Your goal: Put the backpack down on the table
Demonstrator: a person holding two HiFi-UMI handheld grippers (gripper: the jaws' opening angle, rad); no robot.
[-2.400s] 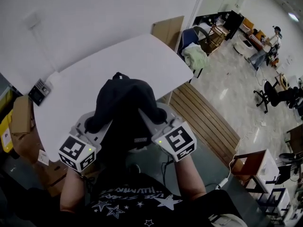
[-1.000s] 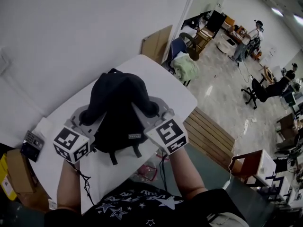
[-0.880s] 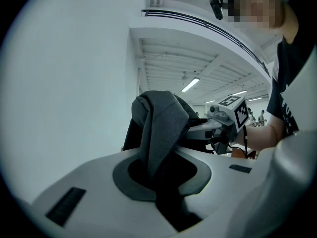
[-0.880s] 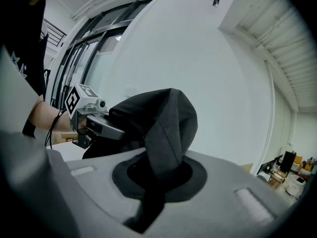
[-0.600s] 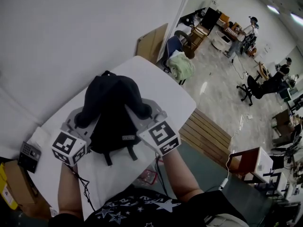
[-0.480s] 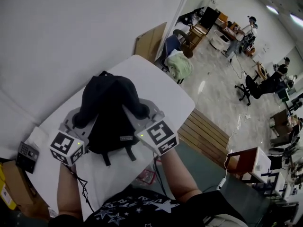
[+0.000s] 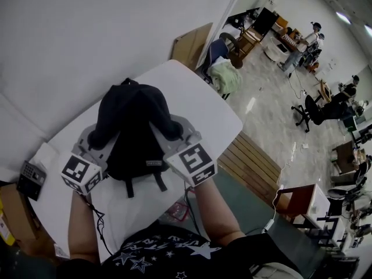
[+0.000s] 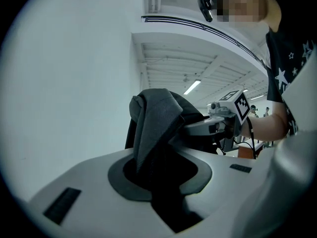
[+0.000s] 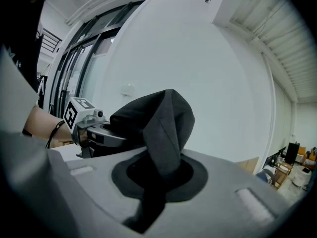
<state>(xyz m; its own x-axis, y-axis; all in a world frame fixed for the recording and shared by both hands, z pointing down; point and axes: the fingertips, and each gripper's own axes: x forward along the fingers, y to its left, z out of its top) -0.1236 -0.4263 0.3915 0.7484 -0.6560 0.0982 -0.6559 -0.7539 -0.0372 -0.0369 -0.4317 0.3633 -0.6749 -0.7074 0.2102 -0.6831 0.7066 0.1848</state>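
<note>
A black backpack (image 7: pixel 132 133) stands upright over the middle of the white table (image 7: pixel 195 95), its loose bottom straps (image 7: pixel 142 182) trailing toward me on the tabletop. Whether its base rests on the table I cannot tell. My left gripper (image 7: pixel 96 140) is shut on a fold of the backpack's left shoulder fabric (image 8: pixel 151 128). My right gripper (image 7: pixel 172 133) is shut on a matching fold at the right (image 9: pixel 167 125). Each gripper view shows the other gripper across the bag: the right one (image 8: pixel 223 120) and the left one (image 9: pixel 91 128).
A small keypad device (image 7: pixel 28 179) and a white packet (image 7: pixel 44 156) lie at the table's left end. A cardboard box (image 7: pixel 7 214) sits below them. Beyond the table are a cardboard panel (image 7: pixel 192 42), a chair with green cloth (image 7: pixel 224 74) and a wooden pallet (image 7: pixel 256 156).
Both grippers have carried the backpack from the near edge out over the table and a little lower. Both grips look unchanged.
</note>
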